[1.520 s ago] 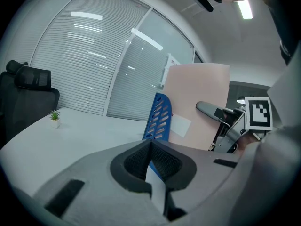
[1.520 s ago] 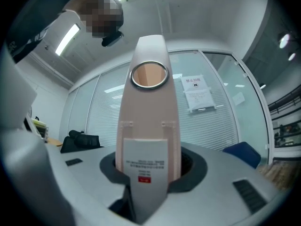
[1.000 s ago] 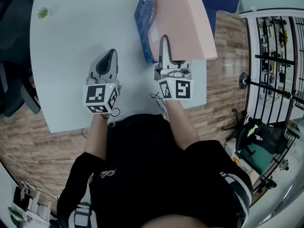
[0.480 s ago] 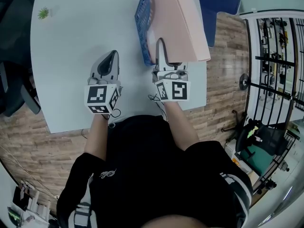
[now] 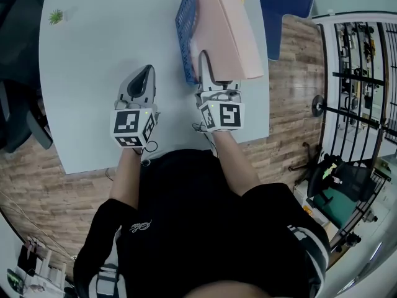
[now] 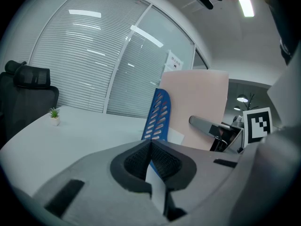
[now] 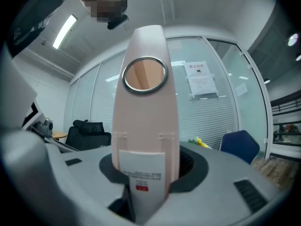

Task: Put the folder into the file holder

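Folder point(image 5: 232, 30), pink, on edge, long axis to 12 o'clock | right gripper point(image 5: 212, 67) pinches its near spine | file holder point(image 5: 185, 23) adjoining at folder's 9 o'clock | left gripper point(image 5: 143, 74) jaws together, empty, farther off.

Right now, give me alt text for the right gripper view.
The right gripper is shut on the spine of an upright pink folder filling the centre. Behind are a glass wall, a black chair left, a blue chair right.
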A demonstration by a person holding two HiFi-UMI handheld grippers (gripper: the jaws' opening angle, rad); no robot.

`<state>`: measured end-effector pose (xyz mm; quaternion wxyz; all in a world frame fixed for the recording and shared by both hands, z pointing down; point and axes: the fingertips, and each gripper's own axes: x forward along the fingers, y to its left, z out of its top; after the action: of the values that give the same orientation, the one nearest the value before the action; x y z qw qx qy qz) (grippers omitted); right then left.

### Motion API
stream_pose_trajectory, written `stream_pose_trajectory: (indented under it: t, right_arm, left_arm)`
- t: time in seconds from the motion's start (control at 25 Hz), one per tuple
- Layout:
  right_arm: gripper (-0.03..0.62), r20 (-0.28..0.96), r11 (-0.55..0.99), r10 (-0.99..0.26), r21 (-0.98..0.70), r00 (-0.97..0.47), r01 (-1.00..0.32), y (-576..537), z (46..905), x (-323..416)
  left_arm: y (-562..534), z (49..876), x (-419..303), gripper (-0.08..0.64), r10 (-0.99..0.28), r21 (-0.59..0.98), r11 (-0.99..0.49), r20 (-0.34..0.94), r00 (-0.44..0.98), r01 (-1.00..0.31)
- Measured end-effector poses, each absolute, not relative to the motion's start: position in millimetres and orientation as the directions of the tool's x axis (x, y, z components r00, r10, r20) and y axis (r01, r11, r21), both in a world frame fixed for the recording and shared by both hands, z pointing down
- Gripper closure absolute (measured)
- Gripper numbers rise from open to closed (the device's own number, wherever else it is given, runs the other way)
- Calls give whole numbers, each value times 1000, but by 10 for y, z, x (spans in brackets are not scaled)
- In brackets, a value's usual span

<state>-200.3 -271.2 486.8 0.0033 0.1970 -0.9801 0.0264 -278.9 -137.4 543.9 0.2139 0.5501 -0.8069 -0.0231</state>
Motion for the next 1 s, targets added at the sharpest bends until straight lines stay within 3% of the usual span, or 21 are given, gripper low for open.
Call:
stream_pose_trajectory:
  t: [1.0]
  right_arm:
    - [416,214,919,-381,-16,-899,-393,-2671,5283,-2080]
  left_arm:
    - [-1365,5500,-2765,560,-895,279,397,327,-302,-874]
